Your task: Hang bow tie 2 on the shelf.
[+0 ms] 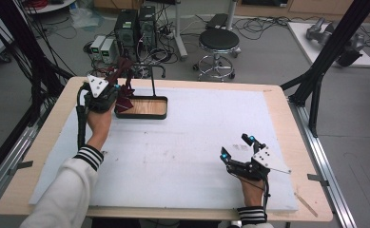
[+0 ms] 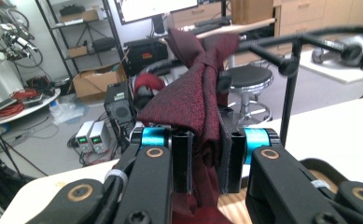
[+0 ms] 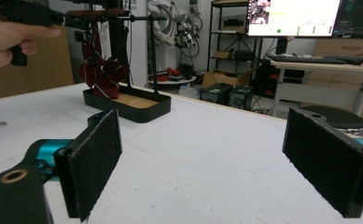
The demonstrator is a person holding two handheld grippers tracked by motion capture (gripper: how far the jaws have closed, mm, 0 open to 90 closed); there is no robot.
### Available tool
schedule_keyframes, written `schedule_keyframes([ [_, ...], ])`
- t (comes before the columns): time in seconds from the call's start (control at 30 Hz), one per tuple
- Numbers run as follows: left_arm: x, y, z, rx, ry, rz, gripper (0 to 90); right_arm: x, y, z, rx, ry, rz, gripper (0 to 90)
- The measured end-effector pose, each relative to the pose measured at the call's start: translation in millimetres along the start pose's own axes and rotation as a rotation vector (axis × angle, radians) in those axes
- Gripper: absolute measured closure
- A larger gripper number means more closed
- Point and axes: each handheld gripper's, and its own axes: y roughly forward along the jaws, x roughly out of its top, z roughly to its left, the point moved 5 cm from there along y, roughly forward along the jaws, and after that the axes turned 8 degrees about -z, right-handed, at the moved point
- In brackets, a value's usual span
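Note:
A dark red tie (image 1: 123, 98) hangs over the black tray (image 1: 162, 114) with a wooden floor at the table's far left. My left gripper (image 1: 122, 88) is shut on it; in the left gripper view the cloth (image 2: 195, 95) is pinched between the jaws of that gripper (image 2: 206, 161), just below the stand's black crossbar (image 2: 282, 49). My right gripper (image 1: 237, 147) rests low over the white mat at the near right, open with nothing between its pads (image 3: 94, 161). In the right gripper view the tie (image 3: 100, 72) dangles from the stand above the tray (image 3: 144, 111).
A thin black upright post (image 1: 153, 80) with a hooked top rises from the tray. The white mat (image 1: 192, 142) covers most of the wooden table. Beyond the far edge stand a black stool (image 1: 218, 42) and computer boxes (image 1: 135, 28); black frame poles (image 1: 332, 45) flank the right side.

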Motion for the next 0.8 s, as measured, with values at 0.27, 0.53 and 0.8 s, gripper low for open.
schedule_keyframes([
  [0.27,-9.0,0.4,-0.6,0.003,0.007,0.025,79.9,0.7,0.1,-0.3,0.0,-0.003,-0.004,11.0],
  [0.53,-18.4,-0.4,-2.1,-0.003,0.01,0.042,80.5,0.8,-0.2,-0.8,-0.005,0.003,-0.004,11.0],
  [0.8,-37.3,-1.0,0.0,-0.02,0.001,0.068,81.1,-2.5,1.0,-1.4,-0.003,0.005,0.006,11.0],
])
